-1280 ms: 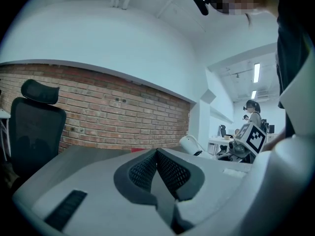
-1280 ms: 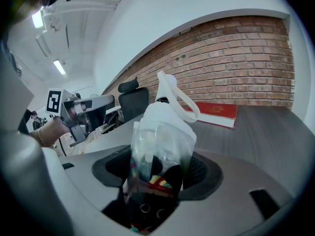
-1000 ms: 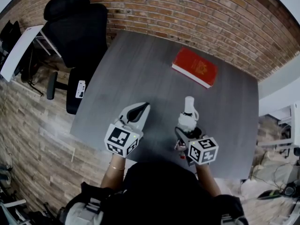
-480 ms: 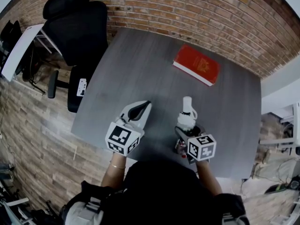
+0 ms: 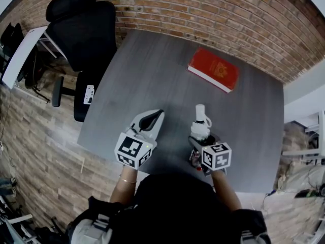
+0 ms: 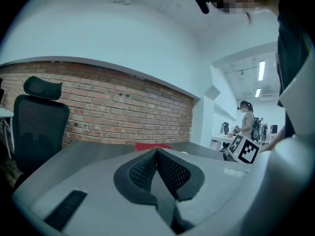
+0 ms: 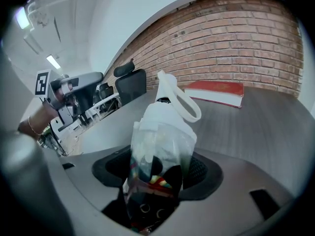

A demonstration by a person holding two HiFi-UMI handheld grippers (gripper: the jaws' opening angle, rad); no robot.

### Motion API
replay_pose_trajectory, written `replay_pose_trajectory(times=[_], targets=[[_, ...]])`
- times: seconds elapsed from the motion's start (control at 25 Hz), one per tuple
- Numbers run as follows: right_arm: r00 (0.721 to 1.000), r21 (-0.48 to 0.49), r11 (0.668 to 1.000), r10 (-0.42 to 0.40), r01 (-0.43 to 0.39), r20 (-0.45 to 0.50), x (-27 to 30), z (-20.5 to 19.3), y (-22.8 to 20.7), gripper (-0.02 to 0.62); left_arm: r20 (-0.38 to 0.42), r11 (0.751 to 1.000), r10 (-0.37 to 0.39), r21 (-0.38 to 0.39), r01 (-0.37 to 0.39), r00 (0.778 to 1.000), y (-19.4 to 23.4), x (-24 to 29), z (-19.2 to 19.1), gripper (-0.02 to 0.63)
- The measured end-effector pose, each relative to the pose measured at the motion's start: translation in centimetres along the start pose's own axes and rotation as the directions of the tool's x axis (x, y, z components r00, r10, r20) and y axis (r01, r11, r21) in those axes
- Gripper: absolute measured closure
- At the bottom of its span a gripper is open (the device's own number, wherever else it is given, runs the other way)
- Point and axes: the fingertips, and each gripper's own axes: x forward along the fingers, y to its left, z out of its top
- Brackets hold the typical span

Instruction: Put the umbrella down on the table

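Observation:
A folded umbrella [image 7: 160, 146] in a clear sleeve, with a white handle and loop strap, sits between the jaws of my right gripper [image 7: 158, 173], which is shut on it. In the head view the umbrella [image 5: 200, 125] points away from me over the near part of the grey table [image 5: 152, 75], with my right gripper [image 5: 202, 139] behind it. My left gripper [image 5: 151, 119] hangs beside it to the left, shut and holding nothing. The left gripper view shows its black pads pressed together [image 6: 157, 171].
A red book [image 5: 213, 69] lies at the table's far right, near the brick wall [image 5: 213, 9]. A black office chair [image 5: 84, 32] stands off the table's far left corner. A person stands far off in the left gripper view [image 6: 246, 119].
My right gripper and the umbrella have drifted slightly left and nearer to me. The left gripper has stayed in place.

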Motion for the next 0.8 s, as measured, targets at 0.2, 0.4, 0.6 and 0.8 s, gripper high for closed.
replay_pose_trajectory(times=[0.2,0.4,0.6,0.8], targets=[[1.000,0.015,1.000,-0.008,0.008,-0.009,0.6,-0.1,-0.3,0.311,-0.002,1.000,0.005,0.001,-0.005,1.000,0.1,0.0,-0.1,0.604],[1.000,0.035,0.999,-0.014,0.015,-0.023,1.1,-0.3,-0.7,0.310,-0.002,1.000,0.004,0.001,-0.004,1.000,0.0,-0.1,0.0,0.604],[0.999,0.069,0.997,-0.021,0.023,-0.027,1.6,-0.3,-1.0,0.310,-0.009,1.000,0.003,-0.009,-0.003,1.000,0.1,-0.1,-0.3,0.604],[0.999,0.095,0.995,-0.017,0.021,-0.046,2.1,-1.1,-1.3,0.309,-0.012,1.000,0.007,-0.007,-0.007,1.000,0.1,-0.1,-0.4,0.604]])
